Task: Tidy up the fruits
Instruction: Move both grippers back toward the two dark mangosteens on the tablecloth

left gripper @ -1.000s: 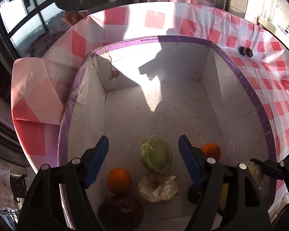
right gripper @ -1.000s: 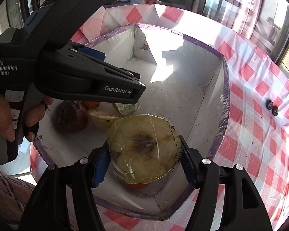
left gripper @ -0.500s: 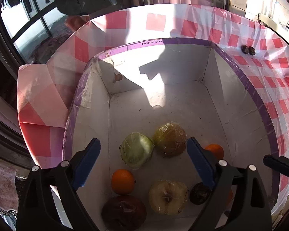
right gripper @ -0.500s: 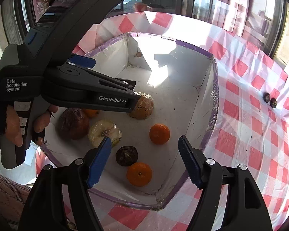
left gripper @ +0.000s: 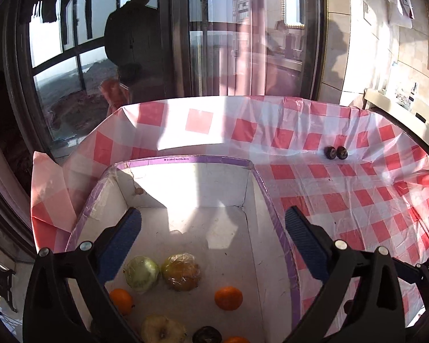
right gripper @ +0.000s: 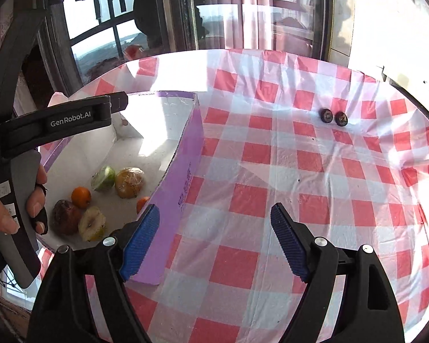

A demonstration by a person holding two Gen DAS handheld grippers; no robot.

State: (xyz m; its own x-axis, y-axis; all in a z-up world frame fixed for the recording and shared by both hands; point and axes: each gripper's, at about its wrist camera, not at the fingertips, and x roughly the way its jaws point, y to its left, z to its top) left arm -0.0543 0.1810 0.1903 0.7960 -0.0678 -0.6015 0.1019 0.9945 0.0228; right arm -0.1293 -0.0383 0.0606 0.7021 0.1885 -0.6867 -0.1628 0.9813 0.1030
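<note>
Purple-rimmed and white inside, the cardboard box (right gripper: 183,168) already holds most of the fruit: a green plastic-wrapped round fruit (left gripper: 142,274), a yellow-brown wrapped fruit (left gripper: 181,271), three small oranges (left gripper: 228,297) and, at the near end, a halved pale apple (right gripper: 92,223) beside a dark red wrinkled fruit (right gripper: 65,220). Both my tongs are released and carry nothing; their blue pads have just been spreading wider. My left tongs (left gripper: 211,245) hang over the box interior, while my right tongs (right gripper: 214,237) sit outside it, over the red-and-white checked plastic cloth (right gripper: 300,200) on the worktop, with the box's right wall just at the left pad. What the next move turns on, I judge, is the pair of small dark round fruits (right gripper: 333,117) left out on the cloth: they lie touching side by side, ahead and to the right of the right tongs, well apart from the box. The right hand is clearly the nearer one. The pair's line runs crosswise to my fingers, so I would take one at a time. The cloth is wrinkled and glossy, in strong sun; beyond the worktop stand dark-framed windows (left gripper: 71,57) and a pale tiled wall (left gripper: 386,57).
</note>
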